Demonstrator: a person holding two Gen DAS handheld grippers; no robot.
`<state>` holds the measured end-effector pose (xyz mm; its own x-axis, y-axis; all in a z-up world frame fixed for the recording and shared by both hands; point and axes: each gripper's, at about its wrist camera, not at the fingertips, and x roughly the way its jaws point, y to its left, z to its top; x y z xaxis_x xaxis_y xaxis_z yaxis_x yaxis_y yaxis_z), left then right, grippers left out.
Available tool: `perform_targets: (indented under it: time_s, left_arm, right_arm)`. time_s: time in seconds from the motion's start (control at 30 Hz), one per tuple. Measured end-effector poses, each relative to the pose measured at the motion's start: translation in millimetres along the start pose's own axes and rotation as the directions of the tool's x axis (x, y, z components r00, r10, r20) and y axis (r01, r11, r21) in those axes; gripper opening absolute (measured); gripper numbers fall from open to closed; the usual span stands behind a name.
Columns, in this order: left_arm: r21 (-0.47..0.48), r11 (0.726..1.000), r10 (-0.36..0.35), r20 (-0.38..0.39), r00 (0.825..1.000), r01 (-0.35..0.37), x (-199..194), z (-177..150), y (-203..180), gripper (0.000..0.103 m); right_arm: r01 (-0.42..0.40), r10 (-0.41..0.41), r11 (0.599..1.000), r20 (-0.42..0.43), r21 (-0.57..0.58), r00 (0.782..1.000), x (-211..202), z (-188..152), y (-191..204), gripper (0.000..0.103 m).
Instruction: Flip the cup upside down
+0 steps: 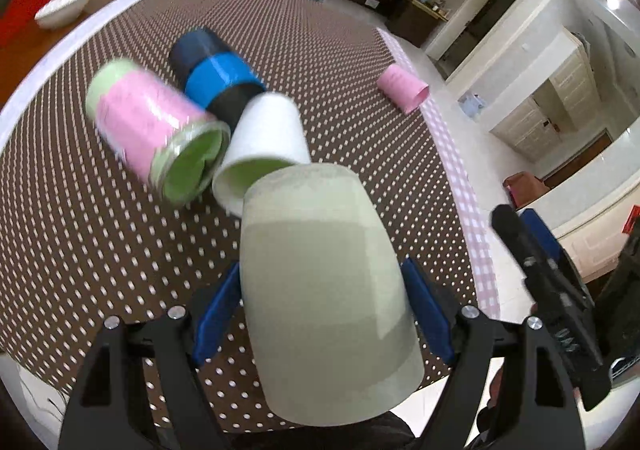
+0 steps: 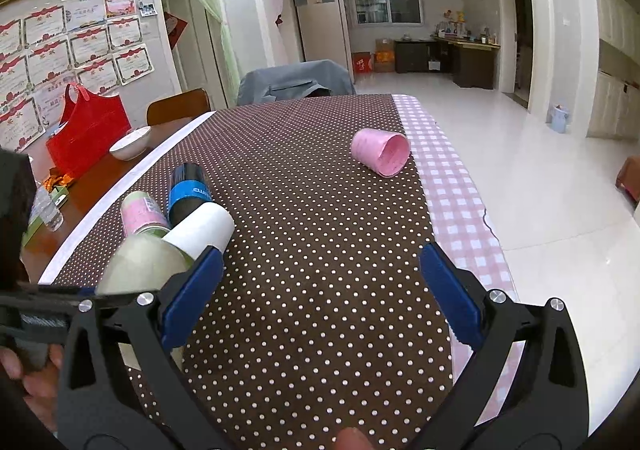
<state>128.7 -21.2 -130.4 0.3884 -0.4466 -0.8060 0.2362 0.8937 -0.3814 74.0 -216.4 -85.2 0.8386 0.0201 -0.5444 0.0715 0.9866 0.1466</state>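
Observation:
My left gripper (image 1: 320,282) is shut on a pale green cup (image 1: 320,290), held above the dotted tablecloth with its closed base pointing away from me. The same cup shows at the left of the right wrist view (image 2: 140,262). My right gripper (image 2: 320,274) is open and empty over the table's near part; it appears at the right edge of the left wrist view (image 1: 532,250). Other cups lie on their sides: a white one (image 1: 268,137), a pink-and-green one (image 1: 156,129), a dark blue-banded one (image 1: 216,69), and a pink one (image 2: 380,151) near the right edge.
A brown dotted tablecloth (image 2: 300,209) covers the table, with a pink checked strip (image 2: 448,189) along its right edge. A white bowl (image 2: 130,143) and a red bag (image 2: 88,129) sit at the far left. A grey-covered chair (image 2: 296,81) stands behind the table.

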Motion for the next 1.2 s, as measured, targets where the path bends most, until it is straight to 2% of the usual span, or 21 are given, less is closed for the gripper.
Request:
perform_targets:
  time_s: [0.23,0.33,0.4,0.47,0.67,0.87,1.1,1.2]
  left_arm:
    - [-0.036,0.999,0.022,-0.033,0.999,-0.023,23.9,-0.3,5.6,0.078]
    - [-0.022,0.998,0.061,-0.046,0.997,-0.062,31.8,0.4,2.1,0.079]
    - [0.000,0.997,0.083,-0.042,0.996,-0.083,33.2,2.2,-3.5,0.085]
    - [0.021,0.995,0.102,-0.017,0.995,-0.102,28.3,4.2,-6.1,0.089]
    - [0.082,0.981,0.167,0.078,0.983,-0.173,5.0,6.4,-14.0,0.093]
    - [0.103,0.963,0.225,0.190,0.956,-0.248,-21.7,5.0,-18.6,0.099]
    - [0.107,0.930,0.302,0.321,0.898,-0.351,-52.4,3.0,-18.8,0.099]
    - [0.099,0.928,0.308,0.344,0.887,-0.360,-62.8,1.2,-16.5,0.099]
  right_arm:
    - [-0.003,0.003,1.000,-0.008,-0.009,1.000,-1.2,-3.4,1.3,0.097]
    - [-0.005,0.005,1.000,-0.013,-0.012,1.000,-0.9,-6.0,2.8,0.097]
    - [-0.009,0.009,1.000,-0.016,-0.012,1.000,-0.6,-6.8,4.2,0.097]
    - [-0.012,0.012,1.000,-0.018,-0.012,1.000,-1.1,-7.4,6.0,0.097]
    - [-0.032,0.032,0.999,-0.011,-0.013,0.999,-5.7,-5.1,11.4,0.097]
    - [-0.038,0.038,0.999,0.002,-0.010,0.999,-12.2,0.4,14.3,0.097]
    - [-0.039,0.039,0.999,0.026,-0.011,0.999,-22.3,6.6,18.8,0.097]
    - [-0.040,0.040,0.999,0.032,-0.010,0.999,-25.4,8.4,19.7,0.097]
